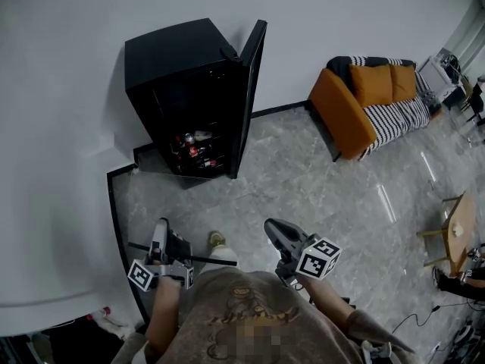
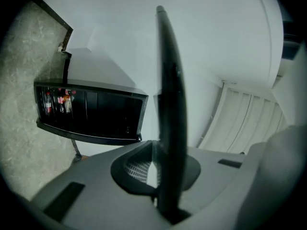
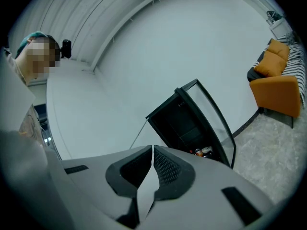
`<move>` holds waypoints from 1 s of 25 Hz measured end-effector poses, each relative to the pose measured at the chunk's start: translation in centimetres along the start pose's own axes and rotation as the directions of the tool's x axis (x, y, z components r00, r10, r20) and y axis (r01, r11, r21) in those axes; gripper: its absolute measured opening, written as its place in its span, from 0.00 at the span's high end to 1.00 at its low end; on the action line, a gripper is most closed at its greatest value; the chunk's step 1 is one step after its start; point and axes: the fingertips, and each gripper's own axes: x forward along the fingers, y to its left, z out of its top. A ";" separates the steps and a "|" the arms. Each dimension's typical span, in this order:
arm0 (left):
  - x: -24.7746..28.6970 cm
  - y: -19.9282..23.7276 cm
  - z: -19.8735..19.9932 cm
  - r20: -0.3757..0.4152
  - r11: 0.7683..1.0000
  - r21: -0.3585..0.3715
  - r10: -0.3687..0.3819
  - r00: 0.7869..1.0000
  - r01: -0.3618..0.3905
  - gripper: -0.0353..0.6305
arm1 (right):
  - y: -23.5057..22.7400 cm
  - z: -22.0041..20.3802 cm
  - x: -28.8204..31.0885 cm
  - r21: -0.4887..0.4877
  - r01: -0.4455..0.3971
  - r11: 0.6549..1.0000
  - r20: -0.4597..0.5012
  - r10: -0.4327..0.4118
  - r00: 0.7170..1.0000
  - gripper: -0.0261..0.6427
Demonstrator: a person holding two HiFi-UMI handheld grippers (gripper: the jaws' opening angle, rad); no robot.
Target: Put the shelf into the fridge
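Note:
A black fridge (image 1: pixel 182 67) stands against the white wall with its door (image 1: pixel 250 89) swung open. Bottles (image 1: pixel 193 146) lie on a low level inside. I hold a thin dark shelf (image 1: pixel 216 261) edge-on at waist height, well short of the fridge. My left gripper (image 1: pixel 162 233) is shut on the shelf. In the left gripper view the shelf (image 2: pixel 170 104) rises as a dark vertical blade out of the gripper (image 2: pixel 156 163), with the fridge (image 2: pixel 91 111) to its left. My right gripper (image 1: pixel 276 229) is shut and empty. It points at the fridge (image 3: pixel 184 121), jaws together (image 3: pixel 152 150).
An orange sofa (image 1: pixel 364 105) with a striped blanket stands along the wall at the right, also in the right gripper view (image 3: pixel 278 80). A small wooden table (image 1: pixel 458 226) is at the far right. Grey marble floor (image 1: pixel 303 180) lies between me and the fridge.

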 end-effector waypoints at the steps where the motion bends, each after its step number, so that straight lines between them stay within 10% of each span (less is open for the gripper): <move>1: 0.6 0.1 0.2 -0.006 1.000 -0.003 -0.001 1.000 0.001 0.92 | -0.2 0.4 0.5 0.001 0.006 1.000 0.002 -0.006 1.000 0.92; 25: 11.5 5.1 5.3 -0.106 0.999 -0.032 0.034 0.994 -0.038 0.92 | -4.6 6.7 12.7 -0.003 0.036 0.999 0.029 -0.036 0.999 0.92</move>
